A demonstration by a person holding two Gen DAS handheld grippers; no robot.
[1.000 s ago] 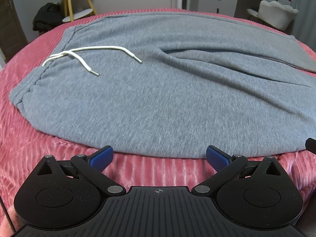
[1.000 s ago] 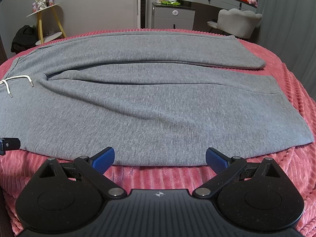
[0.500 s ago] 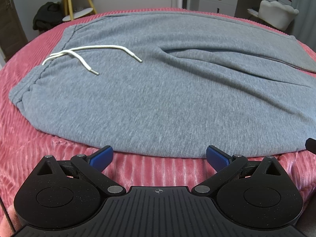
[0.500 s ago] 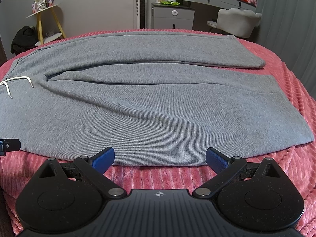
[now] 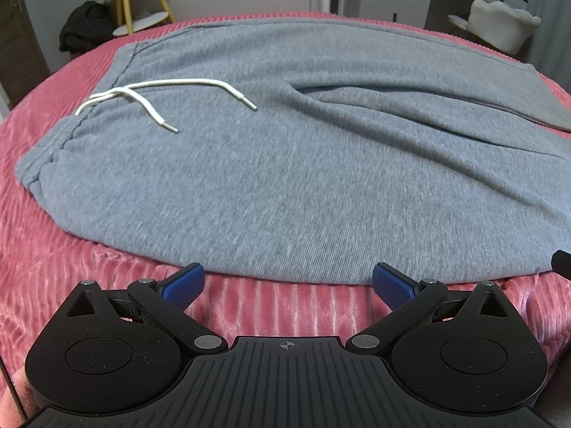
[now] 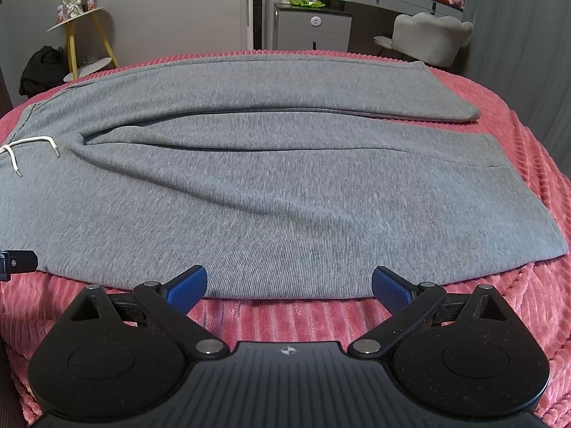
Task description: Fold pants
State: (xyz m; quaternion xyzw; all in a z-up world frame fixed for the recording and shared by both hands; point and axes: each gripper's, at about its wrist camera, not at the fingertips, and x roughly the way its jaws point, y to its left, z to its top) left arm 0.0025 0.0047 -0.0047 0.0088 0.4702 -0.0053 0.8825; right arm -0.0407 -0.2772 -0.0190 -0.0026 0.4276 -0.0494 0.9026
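Note:
Grey sweatpants (image 5: 285,178) lie flat and spread out on a pink ribbed blanket (image 5: 71,267), waistband to the left, both legs running right. A white drawstring (image 5: 160,92) lies loose near the waistband. My left gripper (image 5: 287,281) is open and empty, just short of the pants' near edge by the hip. The pants also fill the right wrist view (image 6: 267,185), with the leg hems at the right. My right gripper (image 6: 289,283) is open and empty, just short of the near leg's edge.
A yellow-legged side table (image 6: 78,35) and a dark bundle (image 6: 43,71) stand beyond the bed at the left. A grey cabinet (image 6: 310,28) and a pale chair (image 6: 428,35) stand behind. The other gripper's tip shows at the left edge of the right wrist view (image 6: 18,262).

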